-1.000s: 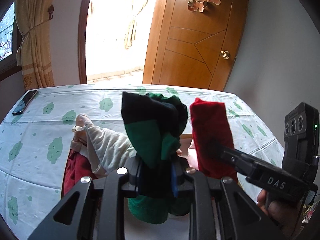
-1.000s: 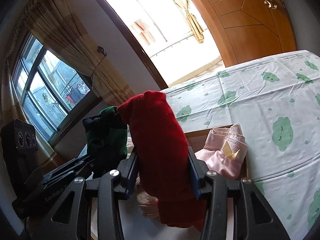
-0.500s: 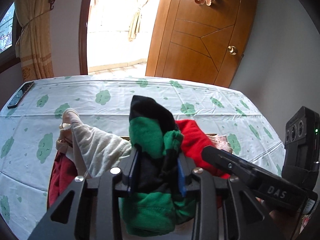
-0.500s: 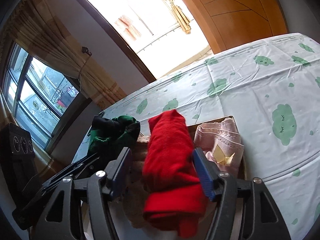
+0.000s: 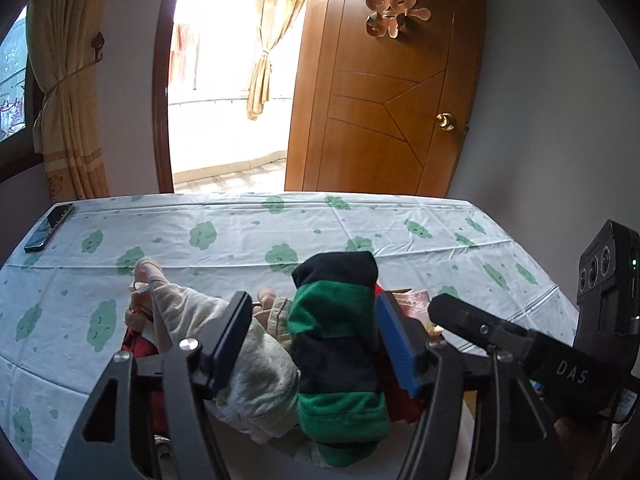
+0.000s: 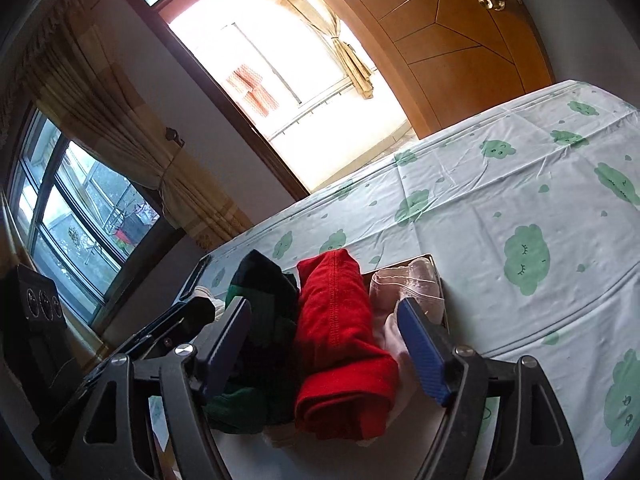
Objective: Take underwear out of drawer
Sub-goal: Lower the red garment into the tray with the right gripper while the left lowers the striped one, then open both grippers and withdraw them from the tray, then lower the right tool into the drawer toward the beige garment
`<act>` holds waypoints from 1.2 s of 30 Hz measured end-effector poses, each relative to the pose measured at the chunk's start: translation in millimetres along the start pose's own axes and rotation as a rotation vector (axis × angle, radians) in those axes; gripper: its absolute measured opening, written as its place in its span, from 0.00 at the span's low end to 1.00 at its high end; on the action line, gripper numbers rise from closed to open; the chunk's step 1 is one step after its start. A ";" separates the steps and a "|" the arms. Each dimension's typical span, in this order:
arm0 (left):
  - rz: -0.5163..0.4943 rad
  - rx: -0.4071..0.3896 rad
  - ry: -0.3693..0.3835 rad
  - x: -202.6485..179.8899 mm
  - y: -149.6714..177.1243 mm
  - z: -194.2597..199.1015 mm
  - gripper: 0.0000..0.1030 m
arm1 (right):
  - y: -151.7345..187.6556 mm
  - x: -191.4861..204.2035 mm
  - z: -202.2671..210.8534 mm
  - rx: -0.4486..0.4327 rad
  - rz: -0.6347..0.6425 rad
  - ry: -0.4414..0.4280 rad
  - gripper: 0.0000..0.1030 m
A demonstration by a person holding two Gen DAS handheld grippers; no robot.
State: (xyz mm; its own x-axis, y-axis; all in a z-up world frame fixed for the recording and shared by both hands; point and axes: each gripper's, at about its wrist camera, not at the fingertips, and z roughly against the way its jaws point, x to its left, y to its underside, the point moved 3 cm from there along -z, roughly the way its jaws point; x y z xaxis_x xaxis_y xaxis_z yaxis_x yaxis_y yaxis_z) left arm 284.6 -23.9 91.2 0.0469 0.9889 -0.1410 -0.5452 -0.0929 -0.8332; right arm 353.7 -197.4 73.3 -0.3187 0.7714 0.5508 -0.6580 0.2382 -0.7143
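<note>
Between the spread fingers of the left tool [image 5: 314, 336] stands a rolled green-and-black underwear [image 5: 338, 356], upright, with a gap on its left side and its right side close to the blue pad; whether that pad touches the cloth cannot be told. Just left of it lies a cream underwear [image 5: 256, 376], partly under the left finger, and red cloth [image 5: 138, 350] shows beneath that. On the right side of this view the right tool's arm reaches in.

From the right wrist view, the right tool [image 6: 324, 338] is likewise spread wide, its blue pads apart from the cloth. A rolled red underwear [image 6: 340, 344] sits between the fingers, tilted slightly and resting among the other pieces. The green-and-black roll [image 6: 260, 292] is just beside it on the left, and a pink underwear [image 6: 408, 288] lies on the right, against the wooden drawer [image 6: 424, 257] edge. All the pieces sit within the drawer, none lifted clear.

Beyond the drawer spreads the surface [image 5: 240, 224] with its white cloth printed with green clouds. A phone [image 5: 49, 227] lies at its far left corner. Behind are a wooden door [image 5: 384, 100] and curtains [image 5: 66, 80].
</note>
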 end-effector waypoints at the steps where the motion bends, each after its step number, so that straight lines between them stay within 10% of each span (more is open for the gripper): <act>1: -0.003 -0.001 -0.002 -0.1 1.0 0.1 0.63 | 1.7 -1.6 1.8 -0.006 -0.015 -0.005 0.78; 19: 0.018 -0.019 0.060 12.0 46.9 43.4 0.63 | 53.3 6.5 62.3 0.023 0.079 -0.105 0.78; 36: -0.285 -0.032 -0.026 22.4 171.8 131.5 0.66 | 187.6 50.9 106.8 0.167 0.674 -0.106 0.78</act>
State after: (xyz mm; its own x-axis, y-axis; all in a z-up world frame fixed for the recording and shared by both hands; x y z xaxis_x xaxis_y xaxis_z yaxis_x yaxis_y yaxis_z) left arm 81.9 -2.5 15.2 0.1728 0.9782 0.1152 -0.4867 0.1865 -0.8535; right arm 141.2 -176.5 13.5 -0.7534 0.6551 0.0570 -0.3872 -0.3718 -0.8437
